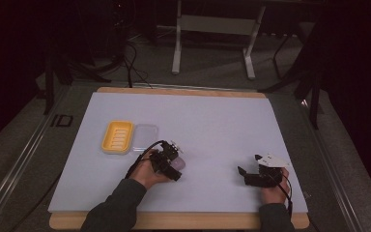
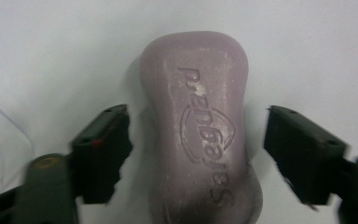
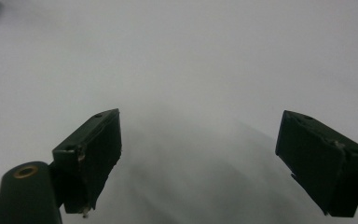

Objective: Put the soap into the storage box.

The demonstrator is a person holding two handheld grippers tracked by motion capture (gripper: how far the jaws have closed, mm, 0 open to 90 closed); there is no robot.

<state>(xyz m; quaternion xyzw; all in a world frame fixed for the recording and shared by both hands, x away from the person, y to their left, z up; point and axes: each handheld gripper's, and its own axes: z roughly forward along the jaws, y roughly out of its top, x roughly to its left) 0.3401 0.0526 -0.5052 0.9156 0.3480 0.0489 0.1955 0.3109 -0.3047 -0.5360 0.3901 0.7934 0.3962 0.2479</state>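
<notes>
1. The yellow soap dish (image 1: 118, 137) sits at the left of the counter (image 1: 212, 121), with its clear lid (image 1: 145, 136) lying just beside it on the right.
2. The left hand-held gripper (image 1: 174, 166) is near the dish, straddling the lilac soap bar (image 2: 199, 126), which lies flat on the counter.
3. In the left gripper view the jaws stand on either side of the bar with gaps showing, so they are open and not yet pressing on it.
4. To grip well, I would centre the bar between the pads, closing across its narrow waist, where the curved sides are least likely to let it squirt out.
5. Soap is slick, so a firm, even squeeze low on the bar seems safest before any lift towards the dish.
6. The right hand-held gripper (image 1: 249, 175) rests well apart on the right, jaws wide open over bare counter, holding nothing.
</notes>
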